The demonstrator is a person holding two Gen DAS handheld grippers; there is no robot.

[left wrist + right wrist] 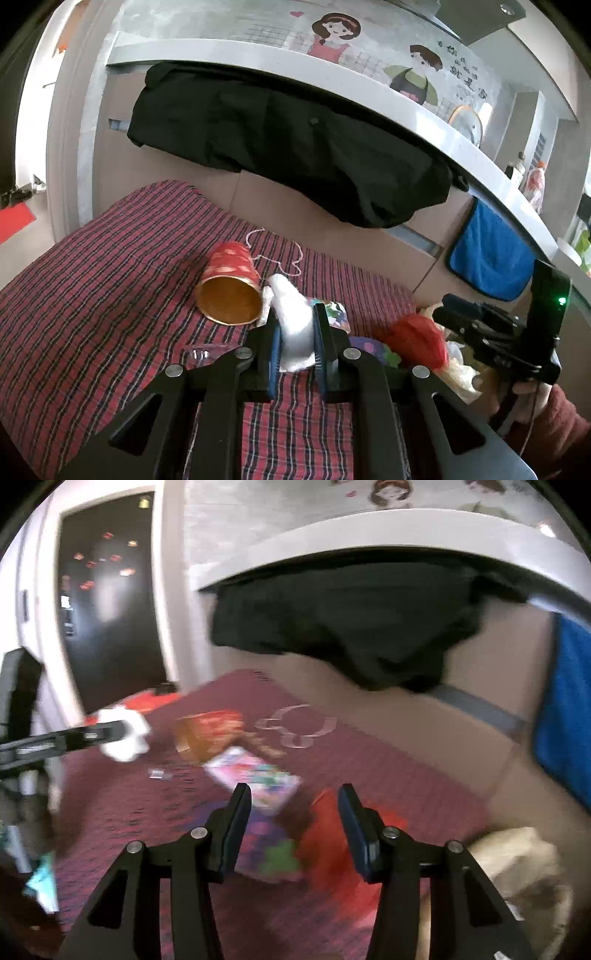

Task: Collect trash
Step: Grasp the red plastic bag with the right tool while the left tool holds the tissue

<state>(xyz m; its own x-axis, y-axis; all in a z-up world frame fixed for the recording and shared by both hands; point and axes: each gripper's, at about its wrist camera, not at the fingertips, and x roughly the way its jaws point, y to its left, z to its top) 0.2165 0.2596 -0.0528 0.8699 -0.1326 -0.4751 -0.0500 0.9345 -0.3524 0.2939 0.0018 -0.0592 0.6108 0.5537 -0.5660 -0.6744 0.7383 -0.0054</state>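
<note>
Dark Chinese characters on the wall sticker (pixel 461 70) are illegible.

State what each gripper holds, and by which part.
Left gripper pinches the white tissue wad across its middle. Right gripper is open, holding nothing.

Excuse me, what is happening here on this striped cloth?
A person holding a gripper in each hand is collecting trash from a red striped cloth. The left gripper is shut on a crumpled white tissue. The right gripper is open and empty, above a red wrapper and a colourful packet. A red paper cup lies on its side on the cloth, not yet picked up.
</note>
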